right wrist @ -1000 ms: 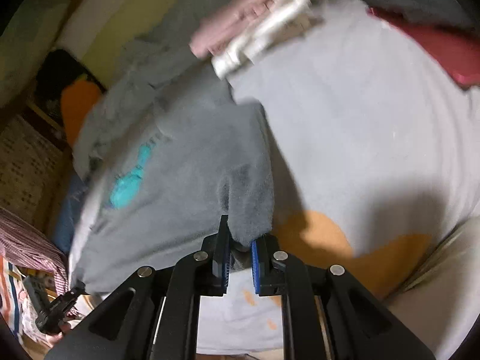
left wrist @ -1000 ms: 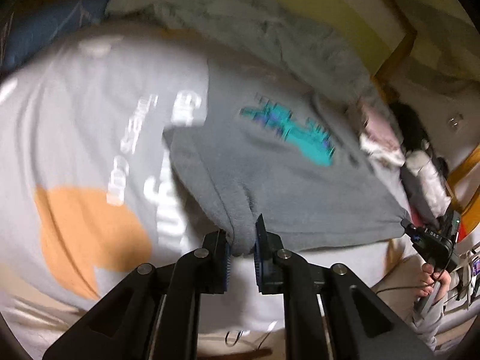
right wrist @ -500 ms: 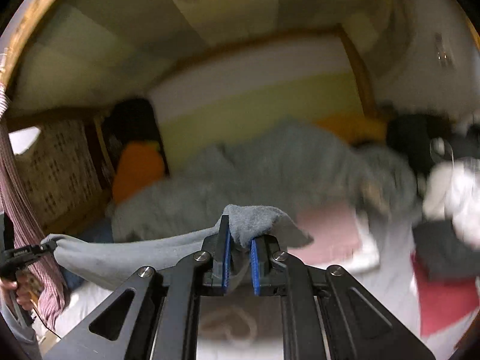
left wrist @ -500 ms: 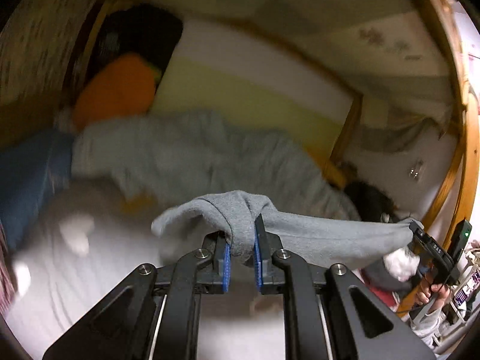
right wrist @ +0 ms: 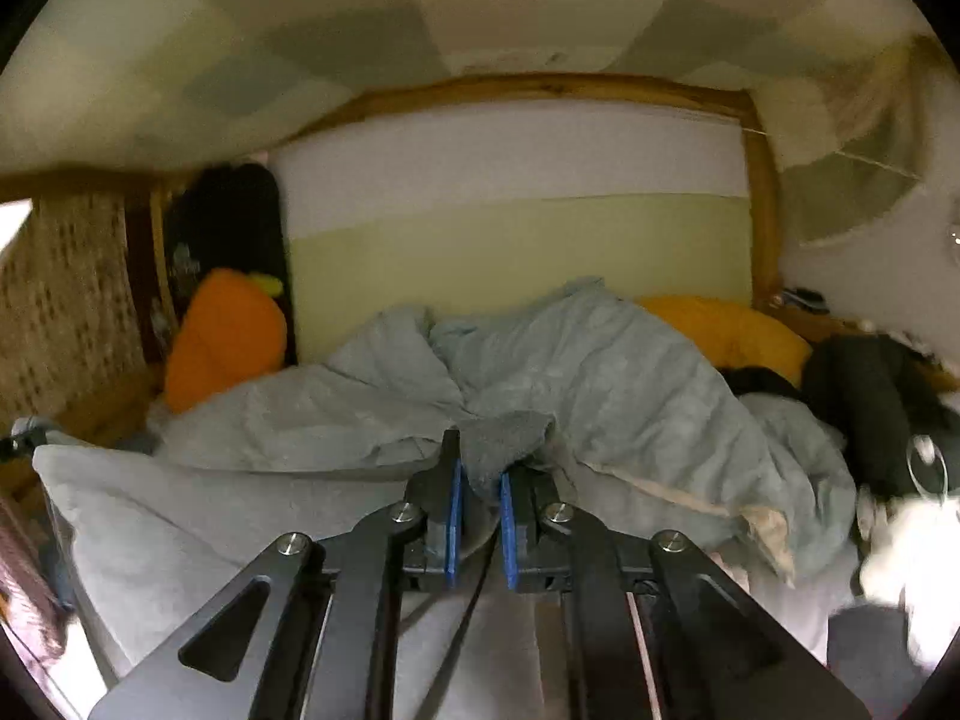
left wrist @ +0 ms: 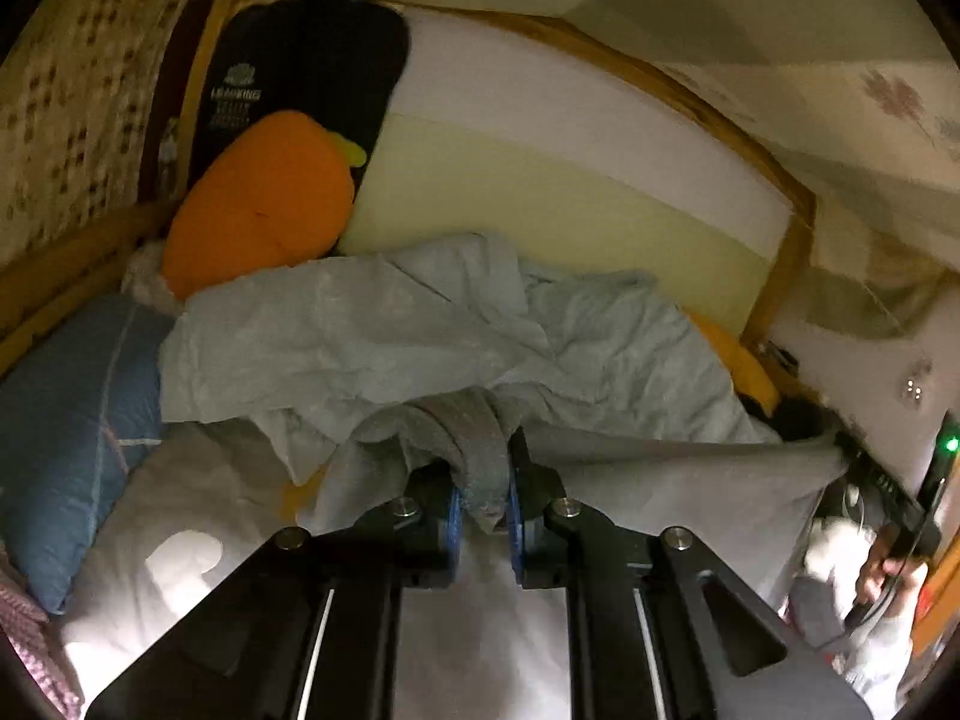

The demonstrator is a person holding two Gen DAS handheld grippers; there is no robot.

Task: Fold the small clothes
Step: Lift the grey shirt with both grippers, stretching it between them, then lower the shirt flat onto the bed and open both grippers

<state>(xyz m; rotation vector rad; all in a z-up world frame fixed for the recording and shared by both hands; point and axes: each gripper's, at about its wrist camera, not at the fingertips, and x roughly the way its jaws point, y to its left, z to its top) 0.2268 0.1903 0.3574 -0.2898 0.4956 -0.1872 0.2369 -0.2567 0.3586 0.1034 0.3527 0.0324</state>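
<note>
A small grey garment (left wrist: 672, 480) hangs stretched in the air between my two grippers, above the bed. My left gripper (left wrist: 483, 480) is shut on one bunched corner of it, cloth spilling up over the blue pads. The cloth runs right to my right gripper (left wrist: 852, 456), seen at the far right edge with a hand below it. In the right wrist view my right gripper (right wrist: 479, 474) is shut on the other corner, and the grey garment (right wrist: 198, 516) spreads left toward my left gripper (right wrist: 18, 438) at the frame edge.
Behind lies a rumpled pale blue duvet (left wrist: 390, 330) (right wrist: 600, 384). An orange cushion (left wrist: 264, 204), a black cushion (left wrist: 300, 66), a blue pillow (left wrist: 60, 420) and a yellow pillow (right wrist: 726, 330) sit along the wooden-framed headboard (right wrist: 522, 228). Dark clothes (right wrist: 870, 402) pile at the right.
Both grippers have risen from the bed with the grey garment, which lay flat a second ago and now hangs stretched between them. The views have swung up to the headboard.
</note>
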